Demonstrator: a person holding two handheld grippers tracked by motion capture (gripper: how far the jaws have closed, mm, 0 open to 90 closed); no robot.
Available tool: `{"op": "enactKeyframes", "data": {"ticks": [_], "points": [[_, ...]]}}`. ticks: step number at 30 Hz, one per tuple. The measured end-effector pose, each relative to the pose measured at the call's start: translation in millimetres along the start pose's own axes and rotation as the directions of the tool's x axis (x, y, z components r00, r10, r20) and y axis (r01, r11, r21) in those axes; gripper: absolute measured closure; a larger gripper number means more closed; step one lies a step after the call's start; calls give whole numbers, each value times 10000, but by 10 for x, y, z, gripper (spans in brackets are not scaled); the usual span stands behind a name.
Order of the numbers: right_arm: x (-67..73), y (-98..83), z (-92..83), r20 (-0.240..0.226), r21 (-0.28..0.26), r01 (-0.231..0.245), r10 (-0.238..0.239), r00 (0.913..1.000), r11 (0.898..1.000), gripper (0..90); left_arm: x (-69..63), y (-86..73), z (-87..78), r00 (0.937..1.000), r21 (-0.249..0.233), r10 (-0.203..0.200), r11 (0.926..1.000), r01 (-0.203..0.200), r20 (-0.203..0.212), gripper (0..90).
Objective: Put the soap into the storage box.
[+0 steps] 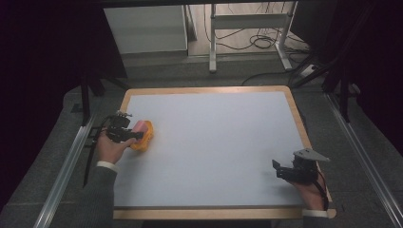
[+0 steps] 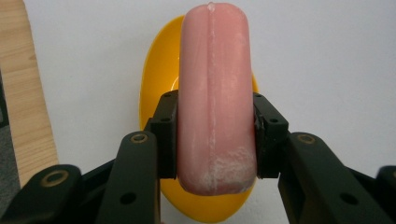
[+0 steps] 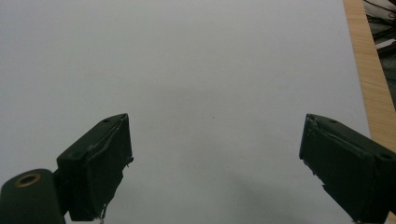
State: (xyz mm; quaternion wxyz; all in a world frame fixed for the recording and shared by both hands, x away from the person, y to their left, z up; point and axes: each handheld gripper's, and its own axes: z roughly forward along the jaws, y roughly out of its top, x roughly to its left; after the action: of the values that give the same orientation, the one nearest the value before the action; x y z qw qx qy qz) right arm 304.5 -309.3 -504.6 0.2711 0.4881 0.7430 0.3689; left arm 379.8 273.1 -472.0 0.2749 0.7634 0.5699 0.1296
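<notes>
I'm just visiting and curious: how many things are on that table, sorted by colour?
Pink: 1, the soap bar, clamped on edge in the left hand-held gripper.
Yellow: 1, the dish right behind the soap.
Black: 2, the left hand-held gripper and the right hand-held gripper, whose jaws stand apart with nothing between them.
Total: 4

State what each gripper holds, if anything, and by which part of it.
The left gripper clamps the pink soap bar across its two broad faces near one end, above the yellow dish. The right gripper holds nothing; its jaws stand open.
</notes>
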Motion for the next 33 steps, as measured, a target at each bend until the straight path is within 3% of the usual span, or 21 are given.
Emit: {"op": "enactKeyframes", "data": {"ticks": [10, 20, 22, 24, 27, 33], "points": [[3, -6, 11, -4, 39, 18, -18, 10000, 10000, 90, 19, -47, 135, 10000, 323, -48, 9995, 49, -31, 603], [0, -9, 15, -5, 56, 16, -16, 10000, 10000, 90, -15, -45, 164, 10000, 358, 27, 9994, -26, -9, 600], [2, -11, 21, -10, 79, 30, -30, 10000, 10000, 89, -32, -47, 133, 10000, 23, 62, 10000, -62, -18, 556], [4, -13, 26, -3, 90, 30, -30, 10000, 10000, 89, -51, -43, 74, 10000, -380, -35, 9993, 34, -43, 462], [5, -8, 15, -14, 63, 24, -24, 10000, 10000, 89, -98, -40, -24, 9999, -658, 123, 9978, -127, -58, 342], [7, -3, 9, -17, 22, 12, -12, 10000, 10000, 90, -208, -86, -233, 9988, -1635, 488, 9854, -480, 10, 284]]}}
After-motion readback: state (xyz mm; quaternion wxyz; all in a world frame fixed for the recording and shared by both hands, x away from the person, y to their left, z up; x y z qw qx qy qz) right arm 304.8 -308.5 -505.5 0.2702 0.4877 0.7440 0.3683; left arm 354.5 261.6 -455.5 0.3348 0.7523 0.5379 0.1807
